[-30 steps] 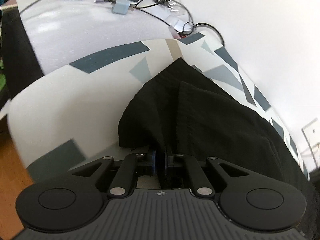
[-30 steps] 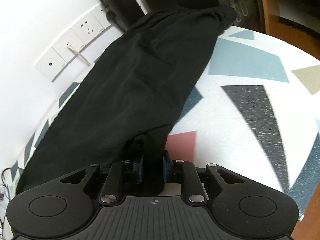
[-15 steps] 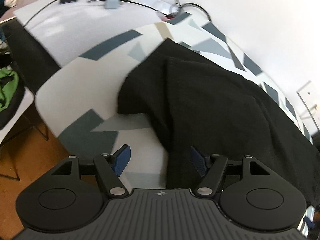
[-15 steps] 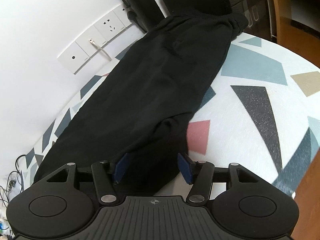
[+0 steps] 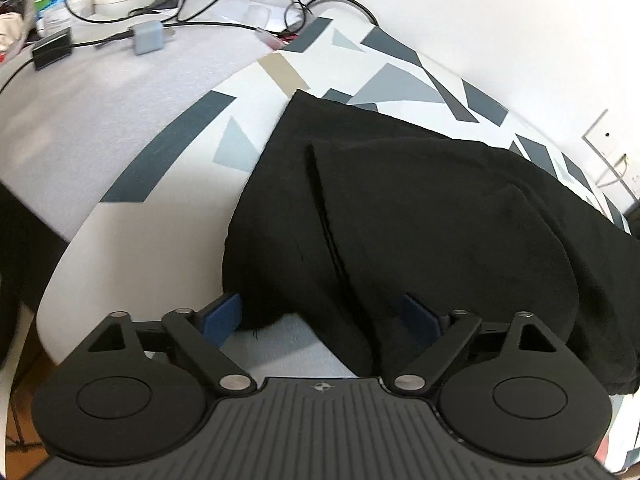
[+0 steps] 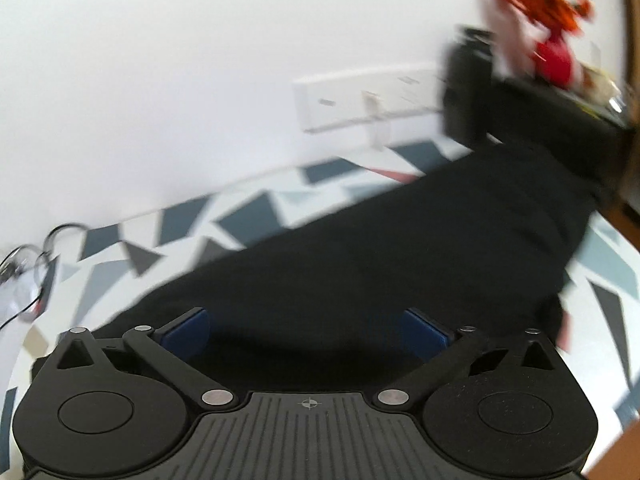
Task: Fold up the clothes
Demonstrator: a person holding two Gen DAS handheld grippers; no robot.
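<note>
Black garment [image 5: 420, 216] lies spread on my patterned table [image 5: 168, 184], its long body running beside the white wall [image 5: 500, 20]. From my left wrist view I see 1 layer folded over another, a dark seam running down between them toward me. My left gripper [image 5: 326, 316] is spread wide, its blue pads [image 5: 222, 314] on either side of the near cloth edge, with nothing pinched. A pale mat [image 5: 92, 104] lies to the left, with cables [image 5: 192, 20] and a small grey adapter [image 5: 150, 38] on it.

My right wrist view is blurred. My right gripper [image 6: 308, 330] is also spread wide, above the garment [image 6: 380, 248], and grips nothing. Behind it I make out wall sockets [image 6: 360, 100], a dark object [image 6: 464, 96] that I cannot identify, and something orange and red [image 6: 548, 12].
</note>
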